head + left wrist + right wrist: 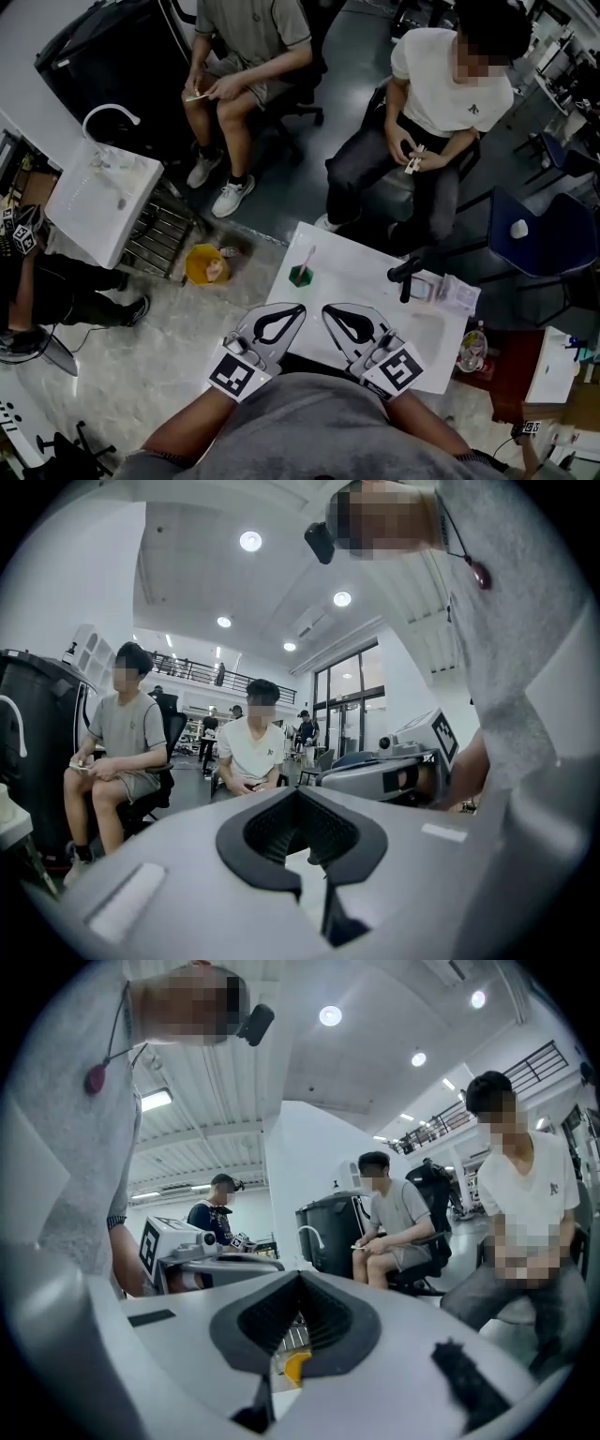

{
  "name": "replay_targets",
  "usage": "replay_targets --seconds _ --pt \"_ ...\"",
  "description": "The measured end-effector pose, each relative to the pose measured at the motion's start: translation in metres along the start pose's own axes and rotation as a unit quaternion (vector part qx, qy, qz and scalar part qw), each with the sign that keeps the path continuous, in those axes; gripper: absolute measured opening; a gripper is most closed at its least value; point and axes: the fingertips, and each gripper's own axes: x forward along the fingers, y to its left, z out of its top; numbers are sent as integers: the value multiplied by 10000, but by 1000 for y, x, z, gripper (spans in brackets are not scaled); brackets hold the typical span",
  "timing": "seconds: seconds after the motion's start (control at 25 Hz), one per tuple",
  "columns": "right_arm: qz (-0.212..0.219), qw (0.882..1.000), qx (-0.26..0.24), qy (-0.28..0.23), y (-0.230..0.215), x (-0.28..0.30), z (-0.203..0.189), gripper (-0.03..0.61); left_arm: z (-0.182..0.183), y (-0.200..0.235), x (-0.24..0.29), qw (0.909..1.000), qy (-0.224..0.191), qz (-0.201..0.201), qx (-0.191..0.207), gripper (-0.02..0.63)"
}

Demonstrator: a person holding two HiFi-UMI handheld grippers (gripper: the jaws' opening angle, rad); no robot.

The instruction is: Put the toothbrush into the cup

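A small green cup [301,277] stands on the far left part of the white countertop [356,272]. A pink toothbrush [307,258] stands in it, leaning a little to the right. My left gripper [298,309] and right gripper [328,309] hover side by side at the near edge of the countertop, short of the cup. Both are shut with nothing between their jaws. Each gripper view looks level across the room, over its own closed jaws, and shows neither the cup nor the toothbrush. The right gripper [394,771] appears in the left gripper view, and the left gripper [202,1251] in the right one.
A black faucet [405,272] stands over the basin [424,330] on the countertop's right. Two people sit on chairs beyond it. A yellow bowl [205,264] lies on the floor to the left, near a second white sink [103,192]. A bottle [472,349] stands at the right.
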Motion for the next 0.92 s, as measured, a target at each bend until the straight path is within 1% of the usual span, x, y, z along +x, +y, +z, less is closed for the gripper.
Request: replay_targets --seconds 0.52,0.76,0.92 --pt "-51 10000 -53 41 0 -5 0 14 1 -3 3 10000 15 -37 20 8" --pt "-19 9999 -162 5 3 -6 -1 12 -3 -6 3 10000 32 -48 16 8" --pt "10 9999 -128 22 2 -5 -2 14 -2 -5 6 10000 -20 -13 -1 8"
